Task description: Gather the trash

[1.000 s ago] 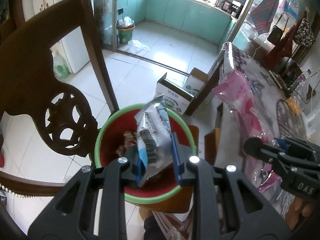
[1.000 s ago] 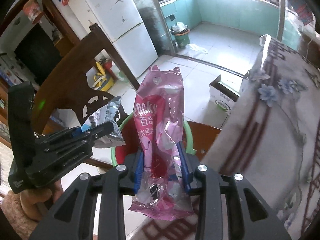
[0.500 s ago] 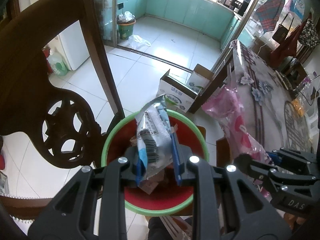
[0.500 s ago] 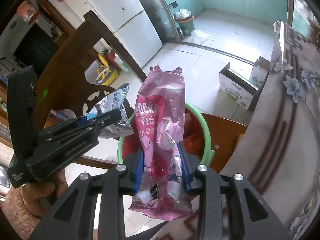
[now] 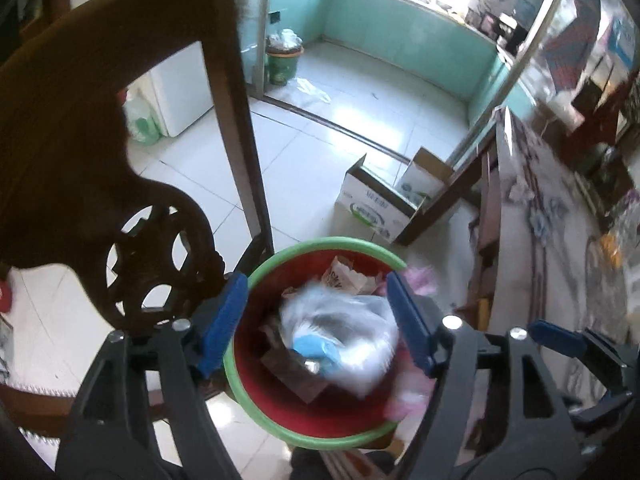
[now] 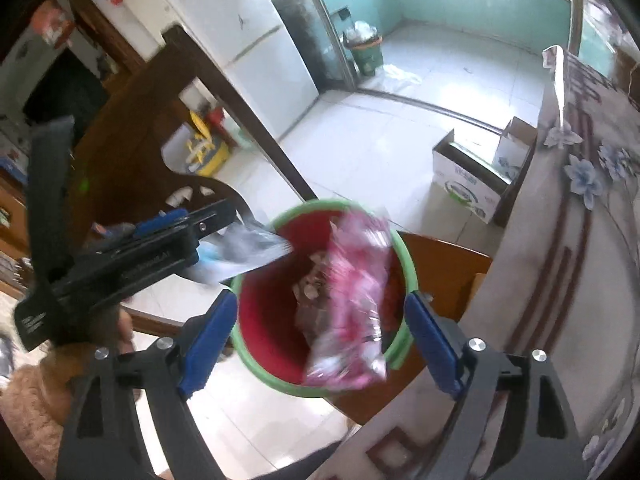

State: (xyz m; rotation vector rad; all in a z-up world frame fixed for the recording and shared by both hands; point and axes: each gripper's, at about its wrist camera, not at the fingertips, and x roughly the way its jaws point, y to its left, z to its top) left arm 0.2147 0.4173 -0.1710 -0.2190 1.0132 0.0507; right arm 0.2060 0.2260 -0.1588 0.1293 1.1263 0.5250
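White floor tiles run back to a teal-walled kitchen, with a carved wooden chair (image 5: pixel 100 184) at nine o'clock in the left wrist view and a flowered tablecloth (image 6: pixel 580 208) at three o'clock in the right wrist view.

Going left to right: the left gripper (image 5: pixel 316 320) has its jaws opening, pads clear of the blurred clear-and-blue wrapper (image 5: pixel 340 340), which is loose between them and dropping into the red bin (image 5: pixel 320 436) straight below, at six o'clock of the claw. The green-rimmed bin sits on a wooden seat by the table. The right gripper (image 6: pixel 320 340) is likewise opening; the pink wrapper (image 6: pixel 348 304) is free of its pads, smeared by motion, its long axis running roughly from twelve to six o'clock, lower end over the bin's near rim.

What the next move turns on, as I judge it: both wrappers lie directly beneath their claws and over the bin mouth, so nothing needs carrying further. The pink one hangs nearest the rim at five o'clock and might catch there; the right hand is the closer one to nudge it.

The left view shows older scraps in the bin bottom; the right view alone shows the left gripper from the side, its wrapper poking past the fingertips toward the bin, and a fuzzy sleeve (image 6: pixel 28 392) behind it.
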